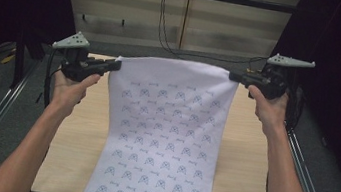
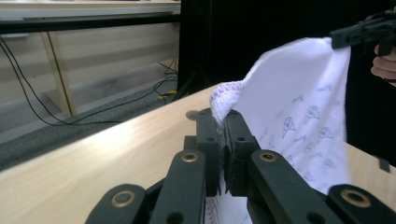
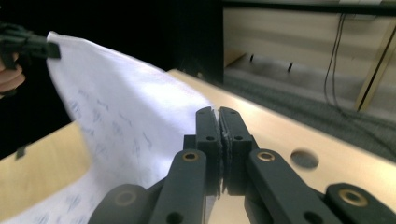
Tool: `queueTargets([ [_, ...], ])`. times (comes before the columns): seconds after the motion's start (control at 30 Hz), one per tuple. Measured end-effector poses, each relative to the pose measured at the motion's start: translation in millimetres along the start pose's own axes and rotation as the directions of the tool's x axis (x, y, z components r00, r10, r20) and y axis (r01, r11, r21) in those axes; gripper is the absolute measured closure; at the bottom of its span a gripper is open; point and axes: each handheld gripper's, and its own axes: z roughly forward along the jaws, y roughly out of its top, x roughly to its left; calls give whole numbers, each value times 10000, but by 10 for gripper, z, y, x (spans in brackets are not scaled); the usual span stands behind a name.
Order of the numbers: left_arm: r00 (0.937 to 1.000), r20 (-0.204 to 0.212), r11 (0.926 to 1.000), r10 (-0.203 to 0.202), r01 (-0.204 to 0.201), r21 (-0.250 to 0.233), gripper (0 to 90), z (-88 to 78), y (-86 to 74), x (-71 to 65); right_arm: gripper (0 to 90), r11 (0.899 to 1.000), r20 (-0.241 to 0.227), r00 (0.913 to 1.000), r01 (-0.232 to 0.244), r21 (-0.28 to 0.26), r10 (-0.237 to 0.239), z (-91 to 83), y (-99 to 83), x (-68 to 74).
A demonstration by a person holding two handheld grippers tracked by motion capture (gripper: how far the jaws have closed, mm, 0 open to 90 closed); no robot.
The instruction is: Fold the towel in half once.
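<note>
A white cloth (image 1: pixel 165 135) printed with rows of small blue motifs is held up by its two far corners above a pale wooden desk (image 1: pixel 243 177). The left gripper (image 1: pixel 113 66) pinches the cloth's far left corner, and the right gripper (image 1: pixel 234 76) pinches its far right corner; the top edge runs between them with a slight sag. From that edge the cloth slopes down toward the near edge of the desk, where its lower part lies flat on the wood and reaches the near rim.

In the left gripper view, the left gripper's fingers (image 2: pixel 209 140) are pressed together with a bunched, stitched corner of the cloth (image 2: pixel 299 107) clamped between them; beyond the cloth, the other gripper (image 2: pixel 355 32) grips the opposite corner. In the right gripper view, the right gripper's fingers (image 3: pixel 233 135) are likewise closed on the cloth's edge, a thin line of fabric visible between the pads, and the cloth (image 3: pixel 126 121) stretches away from them to the far gripper (image 3: pixel 28 44).

Each gripper carries a grey three-cornered plate (image 1: pixel 72 41) on top and is held in a bare hand (image 1: pixel 71 89), the forearms flanking the cloth on either side. Beyond the desk, on the side away from the cloth's near hem, black cables (image 1: pixel 166 24) hang down a pale panelled wall (image 1: pixel 228 28).
</note>
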Motion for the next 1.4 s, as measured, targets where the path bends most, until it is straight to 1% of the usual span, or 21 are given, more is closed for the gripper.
queueTargets([
  [0.1, 9986, 462, 9993, -242, 229, 284, 869, -85, -189, -51, 879, 9999, -475, 9988, -153, 49, 155, -118, -191, 88],
  [0.17, 9987, 469, 9988, -182, 160, 466, 869, -143, -333, -130, 879, 9996, -611, 9981, -90, 273, 107, -174, -333, 184],
  [0.23, 9968, 723, 9976, -339, 294, 621, 869, -200, -505, -209, 879, 9984, -606, 9982, 50, 558, -16, -226, -498, 290],
  [0.27, 9958, 864, 9965, -294, 224, 809, 869, -222, -595, -247, 879, 9983, -739, 9972, -76, 579, 119, -248, -591, 330],
  [0.4, 9920, 1183, 9898, -449, 282, 1395, 868, -314, -951, -357, 879, 9904, -893, 9959, -44, 1382, 168, -327, -991, 510],
  [0.47, 9903, 1244, 9877, -623, 432, 1502, 868, -367, -1091, -393, 879, 9890, -1167, 9926, -156, 1469, 330, -386, -1165, 612],
  [0.57, 9917, 1029, 9813, -768, 569, 1839, 868, -422, -1320, -433, 878, 9786, -1371, 9904, 103, 2056, 184, -433, -1385, 833],
  [0.6, 9922, 950, 9768, -813, 603, 2055, 868, -418, -1407, -442, 879, 9749, -1405, 9900, 210, 2215, 106, -431, -1433, 886],
  [0.67, 9915, 912, 9612, -929, 654, 2680, 868, -397, -1580, -463, 878, 9638, -1551, 9878, 297, 2651, 123, -393, -1589, 978],
  [0.73, 9857, 1037, 9476, -1332, 960, 3046, 868, -382, -1745, -496, 878, 9515, -1603, 9864, 135, 3074, 377, -326, -1784, 1011],
  [0.77, 9834, 1122, 9411, -1424, 994, 3232, 868, -369, -1818, -523, 877, 9414, -1613, 9859, 117, 3371, 455, -288, -1885, 1017],
  [0.83, 9797, 1239, 9182, -1573, 989, 3835, 867, -347, -1948, -563, 877, 9236, -1597, 9859, 147, 3830, 506, -218, -2071, 1003],
  [0.9, 9782, 1263, 9102, -1646, 1014, 4015, 866, -351, -2005, -570, 877, 9075, -1521, 9826, -340, 4186, 1070, -180, -2208, 977],
  [0.97, 9768, 1273, 8985, -1724, 1029, 4268, 867, -348, -2090, -590, 877, 8939, -1530, 9837, -161, 4480, 944, -164, -2261, 1003],
  [1.0, 9773, 1323, 8942, -1655, 922, 4380, 866, -352, -2114, -605, 877, 8873, -1518, 9826, -255, 4604, 1070, -163, -2289, 1022],
  [1.07, 9746, 1408, 8895, -1740, 942, 4471, 864, -333, -2129, -621, 877, 8711, -1481, 9835, -178, 4908, 1036, -139, -2359, 1066],
  [1.1, 9728, 1370, 8822, -1868, 1047, 4592, 863, -299, -2145, -625, 876, 8577, -1403, 9862, -36, 5141, 882, -117, -2392, 1082],
  [1.13, 9770, 1281, 8660, -1705, 865, 4925, 863, -239, -2175, -641, 875, 8465, -1354, 9873, 18, 5323, 831, -86, -2419, 1088],
  [1.17, 9796, 1254, 8670, -1573, 762, 4924, 862, -221, -2183, -651, 876, 8487, -1316, 9869, -98, 5288, 934, -62, -2418, 1074],
  [1.23, 9819, 1068, 8682, -1565, 852, 4889, 863, -200, -2181, -632, 878, 8527, -1183, 9886, -179, 5221, 932, -32, -2412, 1052],
  [1.4, 9904, 475, 8806, -1295, 928, 4647, 866, -106, -2147, -497, 878, 8670, -849, 9926, -337, 4971, 873, 63, -2377, 941],
])
